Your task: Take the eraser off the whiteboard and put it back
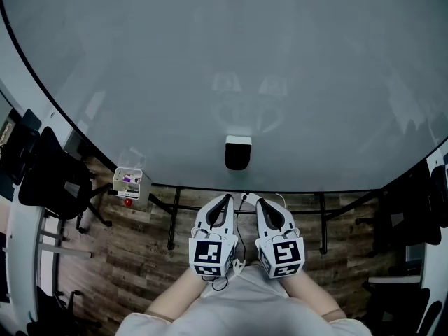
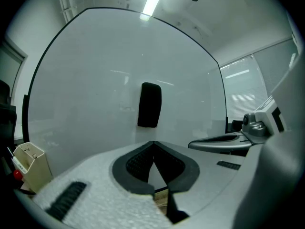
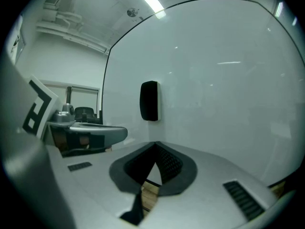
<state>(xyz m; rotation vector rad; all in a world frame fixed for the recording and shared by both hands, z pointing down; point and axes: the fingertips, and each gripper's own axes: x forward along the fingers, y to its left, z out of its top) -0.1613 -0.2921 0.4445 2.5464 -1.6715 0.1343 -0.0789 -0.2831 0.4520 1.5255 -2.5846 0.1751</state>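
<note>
The eraser [image 1: 238,152], black with a white top, sticks to the whiteboard [image 1: 210,61] near its lower edge. In the left gripper view the eraser [image 2: 149,105] hangs straight ahead, well beyond the jaw tips. In the right gripper view the eraser [image 3: 149,101] is also ahead and apart. My left gripper [image 1: 227,198] and right gripper [image 1: 258,201] sit side by side below the board, pointing at it. Both are shut with nothing between the jaws. The tips of the left gripper [image 2: 153,143] meet, and so do those of the right gripper [image 3: 155,143].
A small white marker box [image 1: 131,183] hangs at the board's lower left corner, with a red knob under it. Black office chairs [image 1: 52,177] stand at the left and at the right [image 1: 413,215]. The board's stand legs [image 1: 171,222] rest on a wooden floor.
</note>
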